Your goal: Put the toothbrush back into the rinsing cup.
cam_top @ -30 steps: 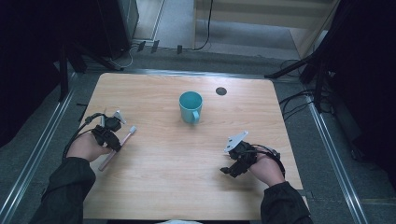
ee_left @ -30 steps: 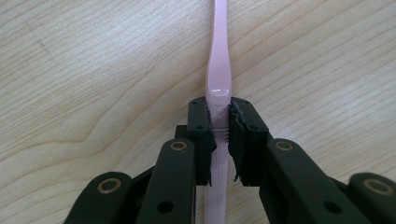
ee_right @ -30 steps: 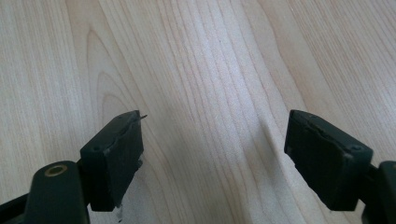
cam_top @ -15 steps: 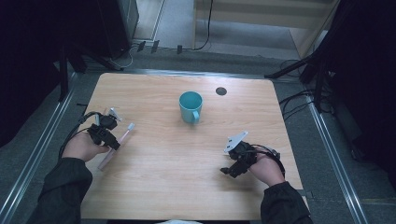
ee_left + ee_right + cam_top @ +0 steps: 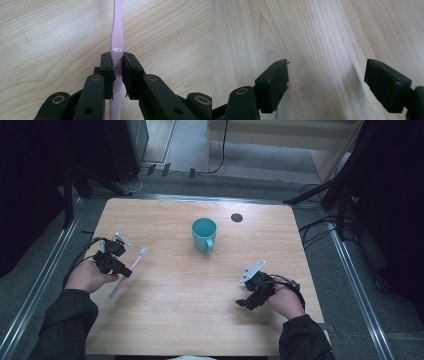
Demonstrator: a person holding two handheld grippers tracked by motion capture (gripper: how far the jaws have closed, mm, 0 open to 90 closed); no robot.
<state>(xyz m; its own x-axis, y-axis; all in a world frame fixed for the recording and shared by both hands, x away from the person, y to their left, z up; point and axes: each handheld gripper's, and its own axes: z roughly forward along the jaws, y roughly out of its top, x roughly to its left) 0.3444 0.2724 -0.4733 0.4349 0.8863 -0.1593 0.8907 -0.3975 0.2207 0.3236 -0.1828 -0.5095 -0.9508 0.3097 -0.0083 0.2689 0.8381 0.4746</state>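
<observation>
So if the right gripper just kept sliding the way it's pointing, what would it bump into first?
Probably nothing soon. The right gripper points toward the person's left, low over the bare table, with open jaws and only wood ahead. The teal cup sits off to the side of that line, though depth is hard to judge.

Wide bare wood across the middle and lower table (image 5: pixel 175 320), open between the left gripper (image 5: pixel 112 262) at frame left and the right gripper (image 5: pixel 250 295) at lower right. Above centre, blocked by an upright teal mug (image 5: pixel 204 234), with a small dark disc (image 5: pixel 237 217) near it to the upper right. At left, pink toothbrush (image 5: pixel 129 272) clamped slantwise, barring that edge.
</observation>
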